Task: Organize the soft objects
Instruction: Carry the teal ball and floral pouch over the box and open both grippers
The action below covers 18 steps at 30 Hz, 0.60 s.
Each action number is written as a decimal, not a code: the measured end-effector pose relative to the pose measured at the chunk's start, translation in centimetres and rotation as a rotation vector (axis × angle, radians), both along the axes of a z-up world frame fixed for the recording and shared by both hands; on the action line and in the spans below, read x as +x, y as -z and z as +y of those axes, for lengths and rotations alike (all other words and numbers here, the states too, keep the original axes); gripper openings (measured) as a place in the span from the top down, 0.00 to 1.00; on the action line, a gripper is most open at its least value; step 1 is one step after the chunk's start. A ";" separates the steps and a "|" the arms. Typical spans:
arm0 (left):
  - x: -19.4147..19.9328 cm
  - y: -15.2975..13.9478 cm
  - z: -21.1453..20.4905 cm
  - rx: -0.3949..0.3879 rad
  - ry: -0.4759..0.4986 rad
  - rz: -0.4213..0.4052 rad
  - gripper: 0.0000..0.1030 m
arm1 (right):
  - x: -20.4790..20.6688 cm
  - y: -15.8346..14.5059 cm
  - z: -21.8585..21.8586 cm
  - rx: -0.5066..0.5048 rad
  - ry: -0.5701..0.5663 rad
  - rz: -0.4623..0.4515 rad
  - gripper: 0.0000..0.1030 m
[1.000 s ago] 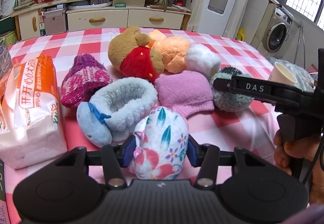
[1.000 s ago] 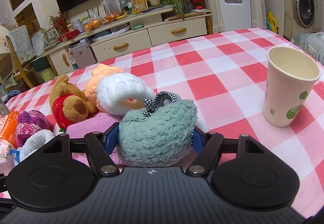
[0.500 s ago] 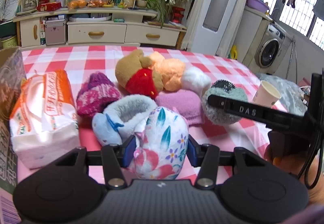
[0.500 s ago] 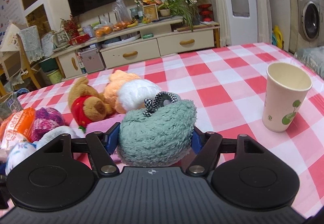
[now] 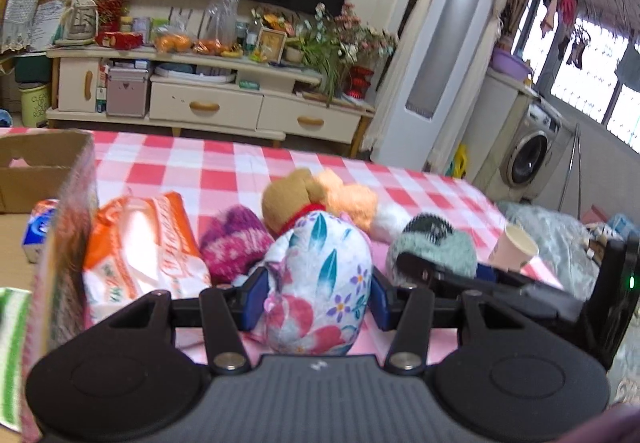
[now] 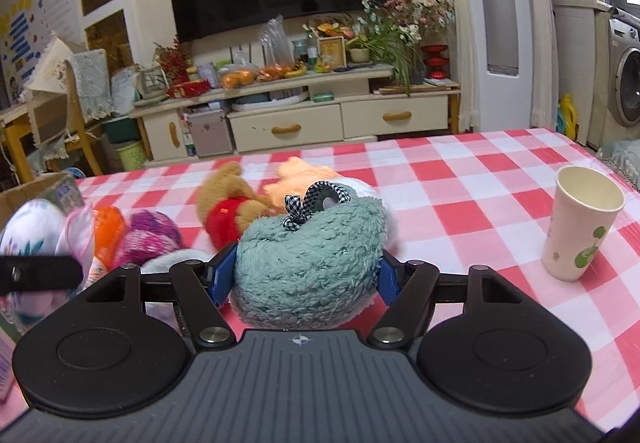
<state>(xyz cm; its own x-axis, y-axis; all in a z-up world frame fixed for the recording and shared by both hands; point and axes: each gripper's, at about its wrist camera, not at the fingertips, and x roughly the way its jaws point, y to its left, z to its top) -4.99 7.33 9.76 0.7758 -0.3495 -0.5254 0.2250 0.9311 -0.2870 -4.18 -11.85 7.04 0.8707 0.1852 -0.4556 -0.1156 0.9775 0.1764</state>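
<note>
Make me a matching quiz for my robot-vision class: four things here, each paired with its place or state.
Things:
1. floral pouch
2. green slipper
3. paper cup
4. tissue pack

Places or states:
A. stands upright on the tablecloth
B. clamped in the right gripper
C. lies beside the cardboard box
D. clamped in the left gripper

Pairs: 1-D, 2-B, 3-A, 4-C

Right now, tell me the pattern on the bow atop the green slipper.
Black-and-white gingham bow on the green slipper; right wrist view shows it best.
</note>
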 end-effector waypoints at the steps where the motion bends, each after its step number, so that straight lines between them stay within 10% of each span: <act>1: -0.1 -0.2 0.4 -0.007 -0.008 -0.006 0.51 | -0.2 -0.1 0.4 -0.002 -0.006 -0.005 0.17; 18: -1.3 -3.2 7.3 -0.067 -0.153 -0.095 0.51 | -1.9 -3.2 5.4 -0.003 -0.150 -0.084 0.17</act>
<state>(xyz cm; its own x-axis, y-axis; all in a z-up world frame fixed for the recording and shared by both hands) -6.26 14.65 12.93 0.8678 -0.2549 -0.4265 0.1111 0.9362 -0.3335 -6.05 -6.46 10.28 0.8685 0.3144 -0.3832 -0.2742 0.9488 0.1570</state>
